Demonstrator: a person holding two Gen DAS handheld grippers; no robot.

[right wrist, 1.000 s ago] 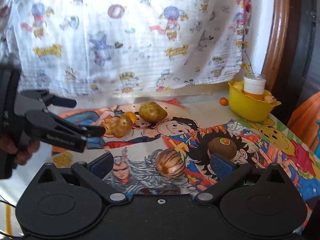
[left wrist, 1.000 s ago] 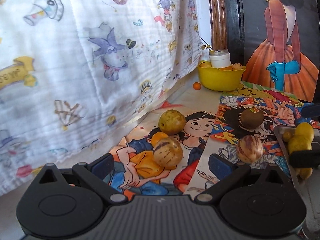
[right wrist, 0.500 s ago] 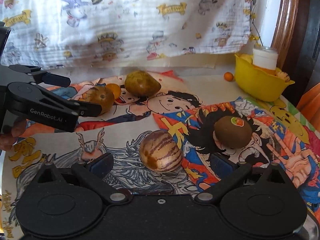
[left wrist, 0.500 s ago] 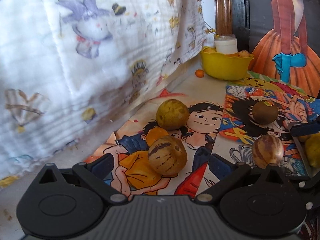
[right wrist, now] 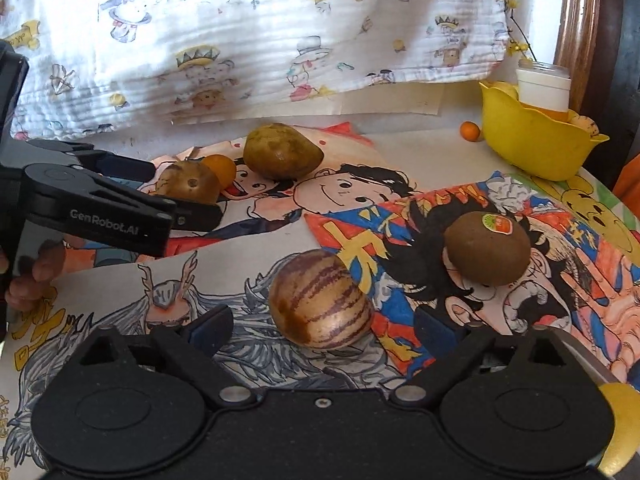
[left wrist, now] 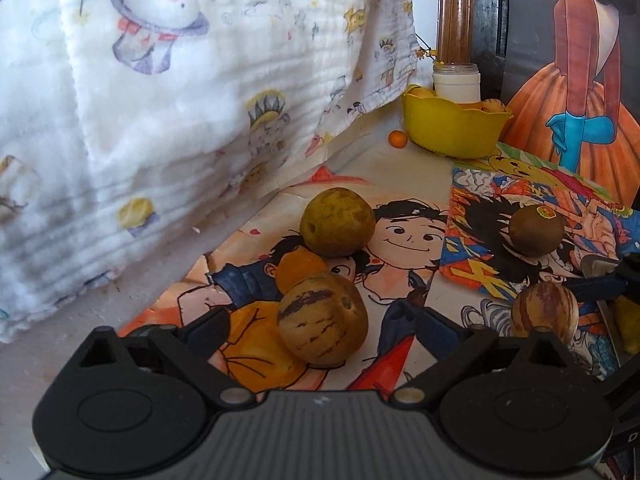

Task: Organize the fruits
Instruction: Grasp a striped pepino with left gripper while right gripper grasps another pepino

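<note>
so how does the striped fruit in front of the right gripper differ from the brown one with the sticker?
The striped fruit is pale tan with purple-brown stripes; the brown fruit is plain dull brown. Only the brown fruit carries a sticker, on top. The striped fruit lies between the closing jaws of the right gripper, untouched; the brown fruit lies outside them, farther right. Both are roundish and rest on the cartoon posters.

"GenRobot.AI" on left gripper (right wrist: 192,196), mirrored "Magic" on cloth (right wrist: 260,32)

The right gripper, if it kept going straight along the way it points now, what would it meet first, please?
Most likely the striped fruit, lying between the right gripper's closing jaws, seemingly untouched by the pads. The kiwi sits farther off, to the right.
</note>
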